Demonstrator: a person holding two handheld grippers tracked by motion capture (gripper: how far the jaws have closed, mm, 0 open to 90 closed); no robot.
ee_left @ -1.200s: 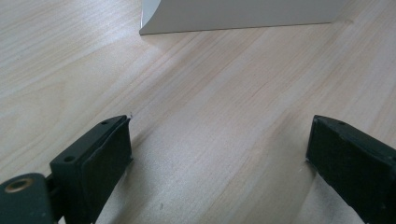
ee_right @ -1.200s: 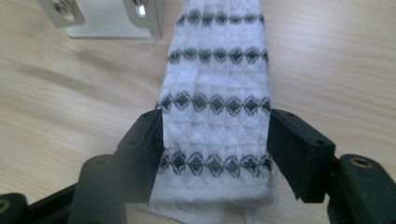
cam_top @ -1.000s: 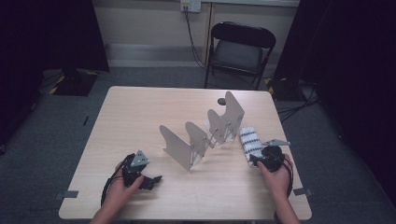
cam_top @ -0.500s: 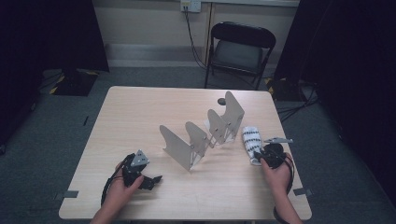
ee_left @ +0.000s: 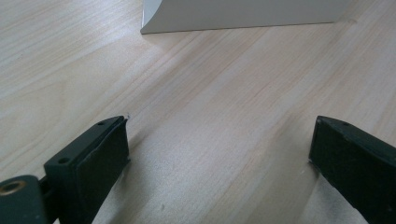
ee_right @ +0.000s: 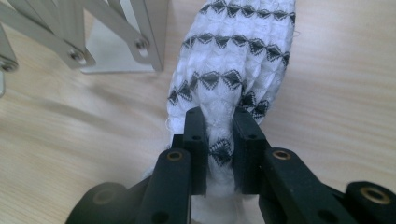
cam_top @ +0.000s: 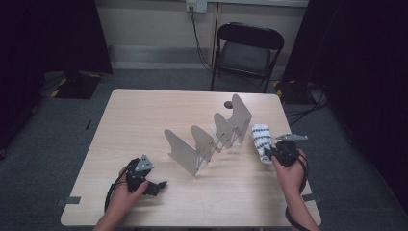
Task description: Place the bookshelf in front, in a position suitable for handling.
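A rolled white cloth with black zigzag bands (cam_top: 261, 138) (ee_right: 233, 65) lies at the right of the table, beside the right end of a grey metal folding rack (cam_top: 211, 137) (ee_right: 84, 37). My right gripper (cam_top: 274, 153) (ee_right: 219, 140) has just been closing and is shut on the near end of the cloth, pinching its fabric between the pads. My left gripper (cam_top: 156, 185) (ee_left: 219, 149) rests low over the bare tabletop at the front left, jaws wide open with nothing between them. One grey fin of the rack (ee_left: 243, 14) stands ahead of it.
The light wooden table (cam_top: 144, 120) carries a small dark round object (cam_top: 228, 104) near its far edge behind the rack. A black folding chair (cam_top: 248, 50) stands beyond the table. Dark curtains hang on both sides.
My right gripper's jaws have closed on the near end of the cloth and the hand has lifted slightly. The left hand has stayed where it was.
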